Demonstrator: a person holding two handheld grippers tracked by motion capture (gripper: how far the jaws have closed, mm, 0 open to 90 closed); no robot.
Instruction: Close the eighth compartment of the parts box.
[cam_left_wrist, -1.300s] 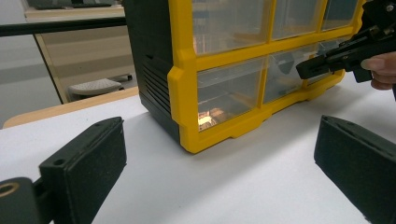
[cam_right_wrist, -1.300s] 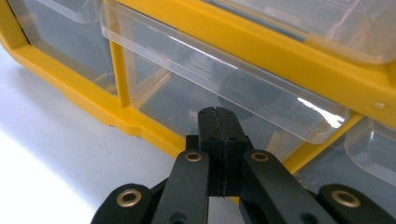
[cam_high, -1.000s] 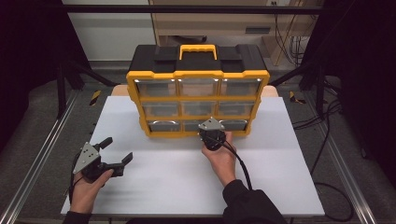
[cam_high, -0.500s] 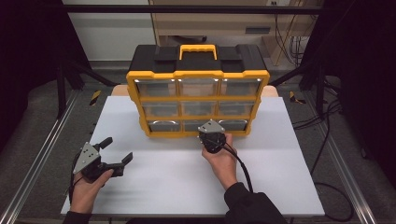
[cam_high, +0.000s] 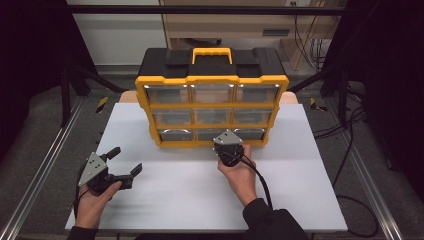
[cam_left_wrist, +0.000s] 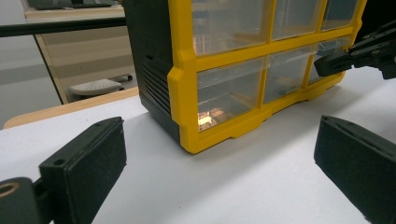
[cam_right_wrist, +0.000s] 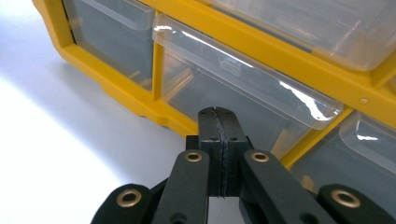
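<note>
I see a dark room around a metal frame (cam_high: 45, 165), with a pale wall and a wooden cabinet (cam_high: 235, 25) behind the drawer box and loose cables (cam_high: 350, 150) on the grey floor to its right. The white table (cam_high: 175, 200) fills the middle of the high view, its sheet bare in front of the drawer box.

The drawer box (cam_high: 212, 75) stands upright at the table's far edge, yellow frame, black top, yellow handle, three rows of three clear drawers. The bottom middle drawer (cam_right_wrist: 243, 93) sits just ahead of my right gripper and juts a little out of the yellow frame, its lip forward of the drawer beside it.

My right gripper (cam_high: 227, 145) is held right in front of the drawer box's bottom row, jaws pressed flat together with nothing between them, the tips close to that drawer's front; I cannot tell whether they touch it. My left gripper (cam_high: 125, 162) rests well out to the left of the drawer box, near the table's front, jaws spread wide and empty.

Against the frames from a second ago, I find nothing shifted: drawer box, both hands and both sets of jaws sit as they did.
</note>
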